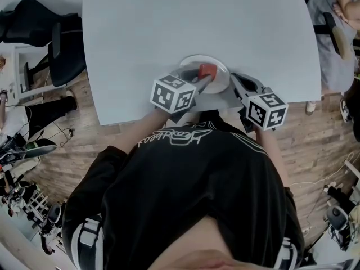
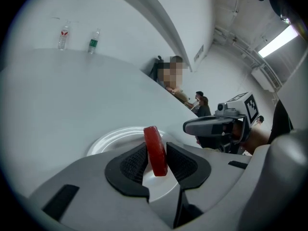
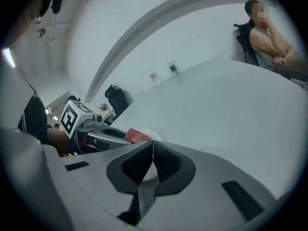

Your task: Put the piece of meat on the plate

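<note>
Jaws of the left gripper (image 2: pixel 156 153) stand partly apart, about as wide as the piece of meat (image 2: pixel 153 136) is thick. The red slice stands on edge between them. Both ribbed pads (image 2: pixel 132 165) lie against its flat faces and we see no clear gap, so we read this as a light hold. We judge that the slice is gripped across its thin dimension because that gives the pads two broad, flat surfaces. It also leaves the lower edge free to meet the dish first.

The slice's upper half rises above the fingertips and its lower end hangs down between them. Directly behind and below it is the white plate (image 2: pixel 113 138), so the meat is over the plate's middle, inside the rim. We cannot tell whether its lower edge touches the plate.

The plate lies near the near edge of the table (image 1: pixel 169 27), roughly midway along it and well away from the corners.

On the right gripper (image 3: pixel 152 148) the jaws are pressed together with nothing between them. It sits just beside the plate's right rim. We take it as parked there, out of the way of the placing.
</note>
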`<state>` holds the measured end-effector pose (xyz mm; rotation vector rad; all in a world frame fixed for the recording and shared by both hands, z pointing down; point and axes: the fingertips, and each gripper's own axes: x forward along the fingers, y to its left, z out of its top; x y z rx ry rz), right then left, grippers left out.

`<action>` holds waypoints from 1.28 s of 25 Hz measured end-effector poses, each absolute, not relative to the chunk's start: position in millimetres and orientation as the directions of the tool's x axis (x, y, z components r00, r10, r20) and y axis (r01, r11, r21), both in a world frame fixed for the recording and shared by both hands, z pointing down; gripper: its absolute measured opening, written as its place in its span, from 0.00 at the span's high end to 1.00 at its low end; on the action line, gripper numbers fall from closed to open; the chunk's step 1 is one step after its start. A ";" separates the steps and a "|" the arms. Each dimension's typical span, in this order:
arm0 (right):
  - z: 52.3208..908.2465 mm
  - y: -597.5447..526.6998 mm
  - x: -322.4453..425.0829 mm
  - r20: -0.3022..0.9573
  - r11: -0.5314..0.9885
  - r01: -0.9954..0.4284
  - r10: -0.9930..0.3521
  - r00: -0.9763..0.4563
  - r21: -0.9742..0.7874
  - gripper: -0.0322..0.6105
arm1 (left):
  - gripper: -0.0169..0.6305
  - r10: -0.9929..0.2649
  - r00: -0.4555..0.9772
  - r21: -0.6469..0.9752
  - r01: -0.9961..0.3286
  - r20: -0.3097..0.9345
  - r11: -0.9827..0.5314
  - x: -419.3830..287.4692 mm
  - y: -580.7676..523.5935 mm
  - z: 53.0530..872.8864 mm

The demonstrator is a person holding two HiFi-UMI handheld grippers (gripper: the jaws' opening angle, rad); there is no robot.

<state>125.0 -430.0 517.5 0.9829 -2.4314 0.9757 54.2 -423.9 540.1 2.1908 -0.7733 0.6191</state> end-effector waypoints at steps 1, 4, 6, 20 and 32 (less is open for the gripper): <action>517.4 -429.3 124.4 0.530 0.525 -0.710 -0.475 -0.702 -0.470 0.94 | 0.78 -0.340 0.701 0.456 -0.684 0.627 -0.569 53.7 -423.3 539.7; 517.8 -428.4 125.0 0.530 0.523 -0.710 -0.475 -0.702 -0.471 0.94 | 0.77 -0.343 0.693 0.419 -0.681 0.634 -0.600 54.5 -420.9 539.4; 518.8 -429.4 125.2 0.530 0.523 -0.708 -0.473 -0.704 -0.474 0.94 | 0.76 -0.348 0.685 0.398 -0.683 0.640 -0.613 54.5 -421.6 539.8; 522.1 -428.9 123.9 0.535 0.520 -0.708 -0.466 -0.704 -0.478 0.94 | 0.69 -0.387 0.629 0.357 -0.737 0.675 -0.574 36.8 -428.9 549.3; 513.3 -419.9 116.4 0.529 0.534 -0.709 -0.477 -0.702 -0.460 0.94 | 0.69 -0.423 0.646 0.377 -0.738 0.636 -0.560 28.3 -419.0 534.8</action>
